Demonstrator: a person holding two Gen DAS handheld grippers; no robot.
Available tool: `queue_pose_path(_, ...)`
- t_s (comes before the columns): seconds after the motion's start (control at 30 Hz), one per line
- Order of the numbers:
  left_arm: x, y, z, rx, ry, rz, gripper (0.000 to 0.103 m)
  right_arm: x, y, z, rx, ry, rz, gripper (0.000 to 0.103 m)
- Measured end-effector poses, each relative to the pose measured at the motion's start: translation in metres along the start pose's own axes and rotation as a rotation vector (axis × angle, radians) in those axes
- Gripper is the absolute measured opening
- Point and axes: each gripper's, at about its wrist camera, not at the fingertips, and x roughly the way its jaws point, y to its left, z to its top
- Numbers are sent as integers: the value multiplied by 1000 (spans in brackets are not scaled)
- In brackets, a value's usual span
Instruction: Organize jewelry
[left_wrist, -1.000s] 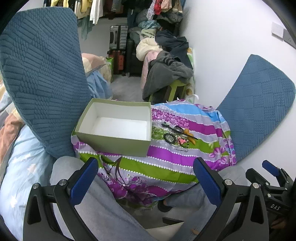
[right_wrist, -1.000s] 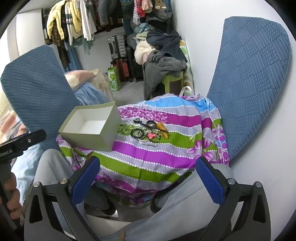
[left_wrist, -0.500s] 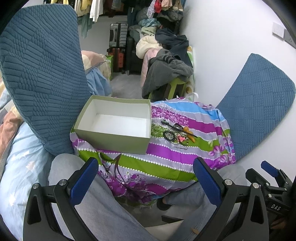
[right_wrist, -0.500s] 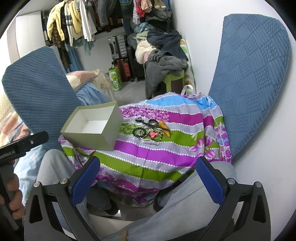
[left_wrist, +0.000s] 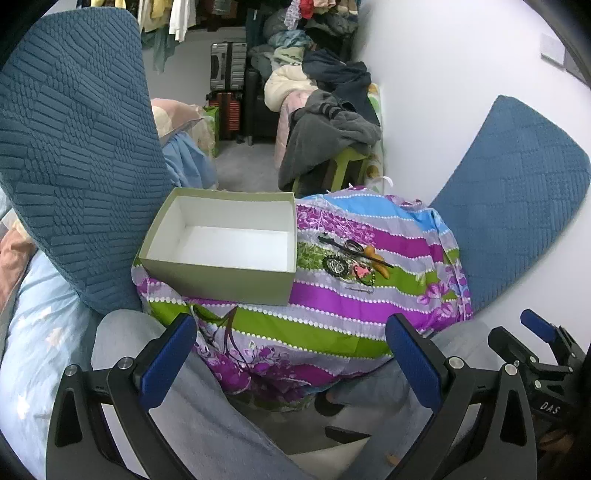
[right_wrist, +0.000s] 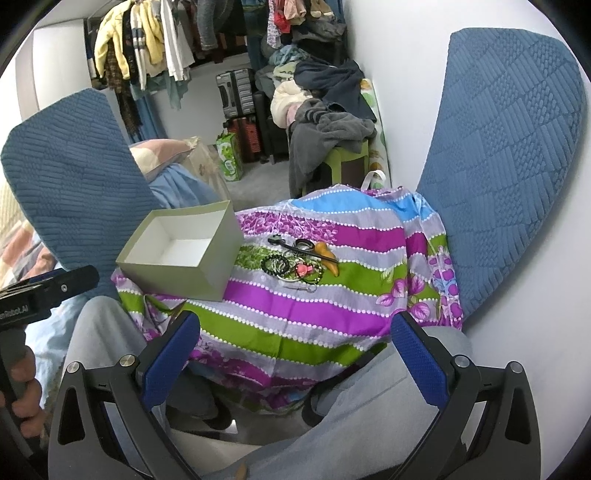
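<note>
Here both my left tongs (left_wrist: 290, 358) and right tongs (right_wrist: 295, 354) hang released above the striped floral cloth (right_wrist: 295, 302); the small jewelry heap (right_wrist: 299, 264) lies beside the open pale-green cardboard box (right_wrist: 177, 254).

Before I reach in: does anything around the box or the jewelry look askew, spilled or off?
Nothing is spilled or damaged. The green box sits open and empty, overhanging the left edge of the striped cloth. The jewelry pile lies tangled on the cloth to its right. Left gripper and right gripper are open.
</note>
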Motion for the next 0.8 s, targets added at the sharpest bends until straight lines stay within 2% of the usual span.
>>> queue_pose_path(0.2,12,-1,6,7,5,-15,102,12,-1,8,-32,-15,-4,103)
queue_pose_path(0.37,40,-10,5,0,45,-73,102,30,-5,2,-52,-18,23,103)
queue_pose_path(0.5,59,-22,8,41,57,-93,102,46,-11,-2,-31,-23,39,103)
queue_pose_path(0.53,66,-26,10,59,54,-101,102,49,-12,-3,-19,-49,54,103)
queue_pose_path(0.63,86,-34,14,96,35,-135,101,67,-18,-1,-33,-45,67,103)
queue_pose_path(0.8,130,-47,26,140,72,-147,101,105,-41,-5,-3,-26,90,103)
